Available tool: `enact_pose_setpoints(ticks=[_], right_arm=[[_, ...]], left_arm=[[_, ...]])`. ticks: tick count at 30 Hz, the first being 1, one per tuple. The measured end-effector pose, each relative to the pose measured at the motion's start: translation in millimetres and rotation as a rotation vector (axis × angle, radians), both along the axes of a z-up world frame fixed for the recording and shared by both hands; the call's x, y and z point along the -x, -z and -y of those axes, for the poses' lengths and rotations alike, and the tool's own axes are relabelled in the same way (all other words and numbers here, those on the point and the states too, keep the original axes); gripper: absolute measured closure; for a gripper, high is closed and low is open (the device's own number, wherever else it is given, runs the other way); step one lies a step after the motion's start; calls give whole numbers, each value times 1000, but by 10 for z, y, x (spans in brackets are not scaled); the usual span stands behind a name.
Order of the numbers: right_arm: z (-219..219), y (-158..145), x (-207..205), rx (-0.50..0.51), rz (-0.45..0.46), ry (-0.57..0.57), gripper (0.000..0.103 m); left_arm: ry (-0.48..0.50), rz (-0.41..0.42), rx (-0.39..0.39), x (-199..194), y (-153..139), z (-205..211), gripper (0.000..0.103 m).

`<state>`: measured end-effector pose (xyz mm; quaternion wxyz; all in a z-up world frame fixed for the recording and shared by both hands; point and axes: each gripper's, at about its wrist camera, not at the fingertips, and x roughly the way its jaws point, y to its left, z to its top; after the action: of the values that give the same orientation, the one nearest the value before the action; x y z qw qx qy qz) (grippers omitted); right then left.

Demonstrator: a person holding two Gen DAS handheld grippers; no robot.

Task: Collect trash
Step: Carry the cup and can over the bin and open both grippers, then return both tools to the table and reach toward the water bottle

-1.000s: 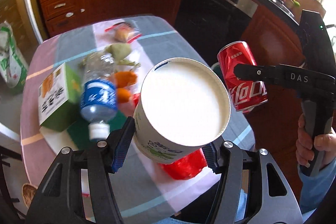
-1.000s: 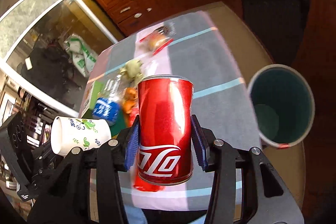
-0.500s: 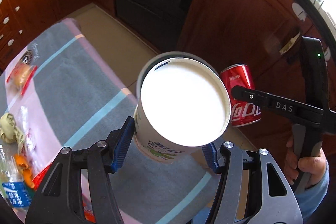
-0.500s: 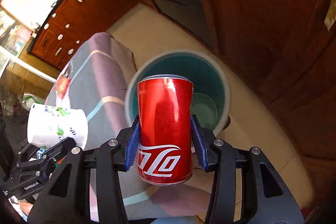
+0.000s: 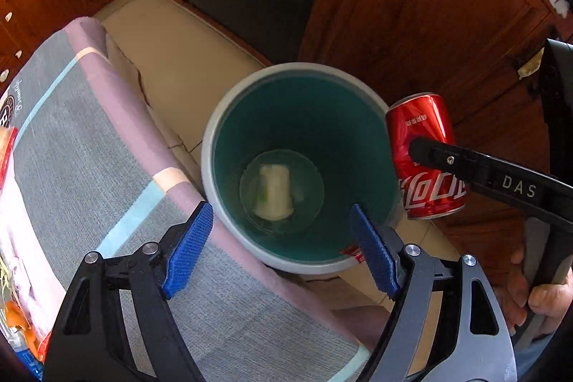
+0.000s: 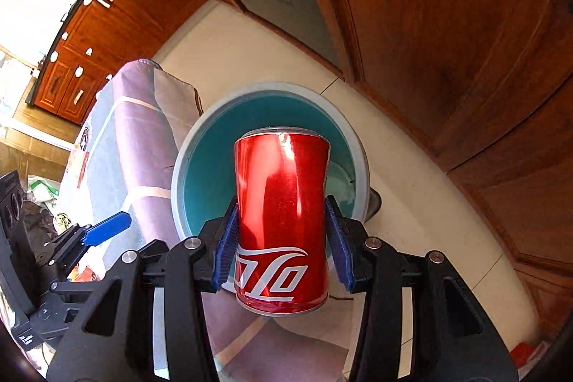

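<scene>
A teal bin with a grey rim (image 5: 211,145) (image 6: 179,174) stands on the floor beside the table. A white paper cup (image 5: 274,190) lies on the bin's bottom. My left gripper (image 5: 281,231) hangs over the bin's near rim, its jaws opening, with nothing between them. My right gripper (image 6: 281,238) is shut on a red cola can (image 6: 281,221), held upright above the bin's opening. In the left wrist view the same cola can (image 5: 426,153) shows at the bin's right rim, in the right gripper's black fingers (image 5: 465,163).
A table under a grey and mauve striped cloth (image 5: 107,167) (image 6: 136,138) touches the bin's left side, with wrappers and food scraps at its far left edge. Wooden cabinet doors (image 5: 412,6) stand close behind the bin. A hand (image 5: 537,296) holds the right gripper's handle.
Both grippers swung from over the table to above the bin. The left gripper opened and the paper cup dropped out of it into the bin. The can stayed gripped.
</scene>
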<state>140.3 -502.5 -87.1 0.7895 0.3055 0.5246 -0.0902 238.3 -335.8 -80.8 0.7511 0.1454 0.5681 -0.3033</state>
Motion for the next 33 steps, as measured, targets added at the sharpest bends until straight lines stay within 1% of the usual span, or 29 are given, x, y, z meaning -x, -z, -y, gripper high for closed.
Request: enact_pose_setpoints(ticks=[3, 5, 6, 9, 10, 11, 13, 15, 18, 19, 20, 21, 26, 28, 29, 33], right_arm=[[-20, 43, -65, -4, -4, -6, 59], [-41, 68, -104, -4, -12, -8, 59], [-47, 100, -117, -4, -20, -9, 59], [-67, 158, -144, -15, -46, -5, 56], [-65, 183, -145, -23, -54, -1, 44], [-65, 190, -143, -25, -54, 5, 34], [-88, 176, -139, -4, -54, 3, 33], [-104, 153, -139, 7, -59, 0, 25], [-131, 130, -129, 11, -68, 9, 20], [-145, 132, -136, 9, -76, 11, 16], [-158, 139, -129, 4, -84, 14, 16], [-174, 145, -119, -1, -91, 17, 16], [-294, 141, -84, -3, -112, 9, 16], [-360, 112, -74, 0, -111, 0, 16], [-393, 93, -71, 2, -111, -3, 16], [-573, -28, -53, 12, -95, -23, 16]], left_arm=[[-23, -3, 3, -40, -8, -104, 20], [-32, -3, 10, -47, -37, -178, 16], [-37, 6, 12, -55, -55, -214, 12], [-44, 23, 15, -48, -109, -297, 10], [-45, 20, 18, -51, -119, -323, 9], [-46, 16, 22, -37, -131, -355, 7], [-53, 18, 26, -46, -147, -406, 5], [-61, 14, 32, -7, -174, -452, 5], [-76, 0, 37, 50, -203, -568, 4], [-80, -1, 37, 44, -207, -594, 4], [-85, -4, 36, 22, -208, -634, 4], [-91, -3, 38, 111, -208, -625, 4], [-125, -4, 44, 274, -301, -834, 4], [-139, 4, 43, 318, -334, -940, 4], [-145, 8, 42, 281, -318, -929, 4], [-175, 18, 50, 363, -391, -1158, 4]])
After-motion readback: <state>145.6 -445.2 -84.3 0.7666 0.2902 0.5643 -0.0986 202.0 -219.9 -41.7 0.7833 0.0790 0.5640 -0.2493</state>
